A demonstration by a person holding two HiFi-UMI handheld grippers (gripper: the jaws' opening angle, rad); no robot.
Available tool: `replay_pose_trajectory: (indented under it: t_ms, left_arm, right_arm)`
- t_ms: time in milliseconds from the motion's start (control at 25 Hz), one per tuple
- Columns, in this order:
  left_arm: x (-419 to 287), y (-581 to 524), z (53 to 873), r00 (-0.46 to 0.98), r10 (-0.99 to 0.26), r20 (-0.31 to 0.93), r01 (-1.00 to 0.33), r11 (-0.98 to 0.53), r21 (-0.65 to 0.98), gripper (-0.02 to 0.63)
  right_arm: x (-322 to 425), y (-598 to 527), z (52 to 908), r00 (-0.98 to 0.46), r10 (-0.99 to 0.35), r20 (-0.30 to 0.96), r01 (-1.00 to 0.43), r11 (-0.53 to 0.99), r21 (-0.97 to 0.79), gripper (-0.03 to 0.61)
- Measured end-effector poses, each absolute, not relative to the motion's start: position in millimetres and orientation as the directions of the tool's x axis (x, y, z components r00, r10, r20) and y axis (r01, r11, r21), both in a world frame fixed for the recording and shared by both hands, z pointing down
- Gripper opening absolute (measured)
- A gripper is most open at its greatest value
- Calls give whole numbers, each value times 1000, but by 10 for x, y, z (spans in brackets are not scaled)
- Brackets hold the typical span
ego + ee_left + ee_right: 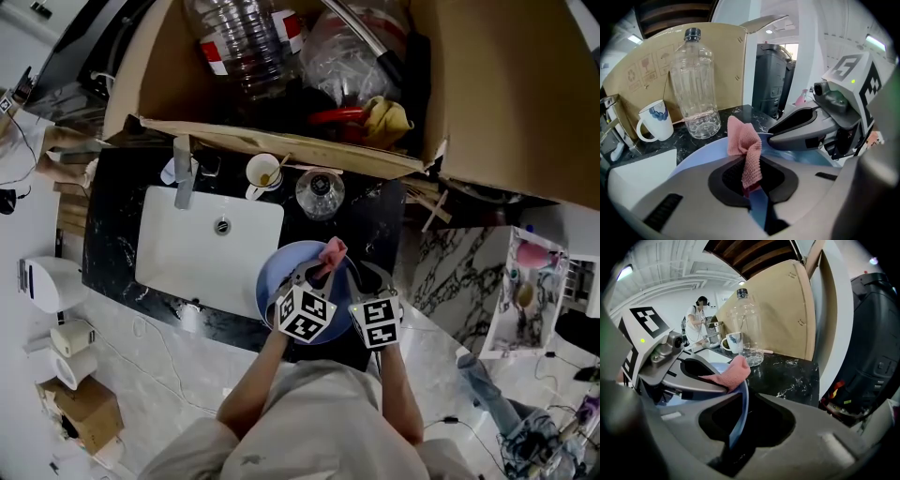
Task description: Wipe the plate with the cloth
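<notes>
Plate: the round pale-blue plate (277, 281) is at the front of the black marble bench (380, 217), just right of the white rectangular sink (206, 253).
Cloth: the pink knitted cloth (745, 150) stands bunched over the plate's far side.
Left tongs: the left tongs (751, 183) are closed tight on the cloth's lower end.
Right tongs: the right tongs (733, 430) are nipped on the plate's rim, beside the left pair.
Only in the right gripper view: the plate is seen edge-on as a thin blue line between the jaws, and a person (696, 317) stands far back.
Only in the left gripper view: the plate's broad face spreads under the cloth.
Edges and room: the clear plastic bottle (320, 192) and the white mug with blue print (263, 172) stand behind the plate, near the brown cardboard box (506, 94). Bare bench lies right of the bottle.
</notes>
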State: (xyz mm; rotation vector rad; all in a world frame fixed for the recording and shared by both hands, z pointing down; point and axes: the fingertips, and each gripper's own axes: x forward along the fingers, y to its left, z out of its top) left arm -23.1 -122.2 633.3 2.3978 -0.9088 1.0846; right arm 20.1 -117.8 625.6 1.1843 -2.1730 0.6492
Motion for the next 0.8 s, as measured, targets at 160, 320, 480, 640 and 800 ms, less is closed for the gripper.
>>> replay_pose_trajectory:
  t_ms: [160, 320, 480, 640, 800]
  left_arm:
    - [-226, -1262, 6366, 490, -412, 768, -688, -724, 51, 34]
    - [-241, -1304, 6375, 478, -420, 772, -702, -710, 48, 34]
    - [-284, -1350, 6376, 459, -430, 777, -723, -689, 46, 33]
    - [-341, -1387, 6374, 437, -443, 783, -743, -668, 36, 34]
    - [-410, -1411, 6377, 408, -458, 790, -764, -645, 21, 33]
  right_arm:
    - [187, -1192, 6264, -443, -590, 675, -863, 485, -143, 59]
    - [170, -1192, 6261, -432, -604, 670, -871, 473, -136, 43]
    - [171, -1181, 6267, -430, -604, 670, -874, 466, -141, 41]
    - [177, -1181, 6266, -430, -608, 667, -874, 465, -140, 40]
    - [192, -1161, 6266, -428, -608, 669, -875, 463, -140, 40]
